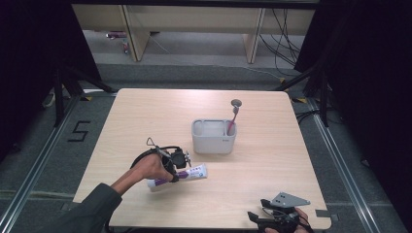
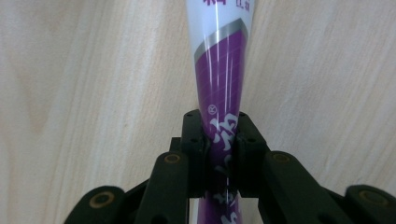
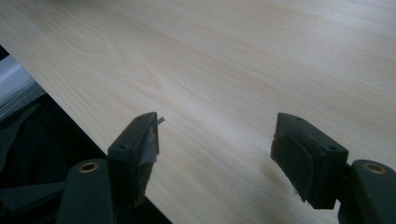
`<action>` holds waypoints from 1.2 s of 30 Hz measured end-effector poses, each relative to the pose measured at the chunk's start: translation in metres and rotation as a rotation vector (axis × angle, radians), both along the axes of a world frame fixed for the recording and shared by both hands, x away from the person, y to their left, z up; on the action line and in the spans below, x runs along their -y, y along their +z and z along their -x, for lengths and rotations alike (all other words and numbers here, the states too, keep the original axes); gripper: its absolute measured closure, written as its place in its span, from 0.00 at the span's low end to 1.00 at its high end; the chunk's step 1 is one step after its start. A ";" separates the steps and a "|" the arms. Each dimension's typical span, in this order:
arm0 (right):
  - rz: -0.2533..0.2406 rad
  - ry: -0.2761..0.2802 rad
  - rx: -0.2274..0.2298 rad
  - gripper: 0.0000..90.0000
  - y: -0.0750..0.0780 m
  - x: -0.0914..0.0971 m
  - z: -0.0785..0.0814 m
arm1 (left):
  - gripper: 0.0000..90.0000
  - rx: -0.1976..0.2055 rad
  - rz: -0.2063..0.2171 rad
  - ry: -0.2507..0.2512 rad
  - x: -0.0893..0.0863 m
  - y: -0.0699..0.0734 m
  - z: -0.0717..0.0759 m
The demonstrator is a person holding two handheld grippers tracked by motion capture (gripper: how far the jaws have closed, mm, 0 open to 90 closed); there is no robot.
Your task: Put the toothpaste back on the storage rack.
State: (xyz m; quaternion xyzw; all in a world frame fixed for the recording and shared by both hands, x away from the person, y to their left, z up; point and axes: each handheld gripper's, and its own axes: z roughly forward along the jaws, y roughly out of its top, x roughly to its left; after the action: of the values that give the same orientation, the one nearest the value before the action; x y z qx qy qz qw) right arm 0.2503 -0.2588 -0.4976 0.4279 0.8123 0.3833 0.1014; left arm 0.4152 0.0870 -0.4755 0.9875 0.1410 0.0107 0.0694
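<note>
The person's left gripper (image 1: 176, 167) has its 2 jaws pinched tight on a toothpaste tube (image 1: 180, 175), white with purple print, which lies on the pale wooden tabletop (image 1: 145, 116) toward its near left part. In the left gripper view the left gripper (image 2: 219, 135) clamps the purple, flattened end of the toothpaste tube (image 2: 219, 79) from both sides, the tube squeezed thin between the pads, and the white part of it runs away over the wood grain toward the top of the view. From above, the tube lies roughly level across the tabletop, its white end pointing right, and the person's left hand (image 1: 150, 167) sits just behind the gripper, the dark sleeve (image 1: 92, 206) coming in from the lower left corner.

Just beyond the tube, near the middle of the tabletop, stands a grey rectangular holder (image 1: 214, 137). A toothbrush (image 1: 233, 114) with a pink handle leans upright in its right-hand end, the head sticking out above the rim.

The right gripper (image 1: 279, 216) rests at the near right edge of the tabletop, well apart from the tube and the holder, its grey 3-cornered plate (image 1: 290, 199) on top. In the right gripper view the right gripper (image 3: 215, 144) has its jaws standing wide with only bare wood between them, and the table's edge cuts across the lower left.
</note>
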 end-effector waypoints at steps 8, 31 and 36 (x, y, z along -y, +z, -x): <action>-0.013 -0.010 -0.025 0.36 0.000 -0.001 0.001 | 0.86 0.001 0.026 0.019 -0.007 0.009 -0.003; -0.008 0.001 -0.001 0.36 -0.001 -0.001 0.000 | 0.86 0.118 0.321 0.101 -0.025 0.063 -0.005; -0.007 0.001 -0.008 0.36 -0.001 0.000 -0.001 | 0.86 0.145 0.462 0.144 -0.027 0.074 -0.001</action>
State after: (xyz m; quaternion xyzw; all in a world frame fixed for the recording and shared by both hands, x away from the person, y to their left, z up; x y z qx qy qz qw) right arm 0.2509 -0.2588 -0.4990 0.4293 0.8115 0.3846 0.0962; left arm 0.4164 0.1141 -0.4016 0.9294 0.2045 0.0539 0.3025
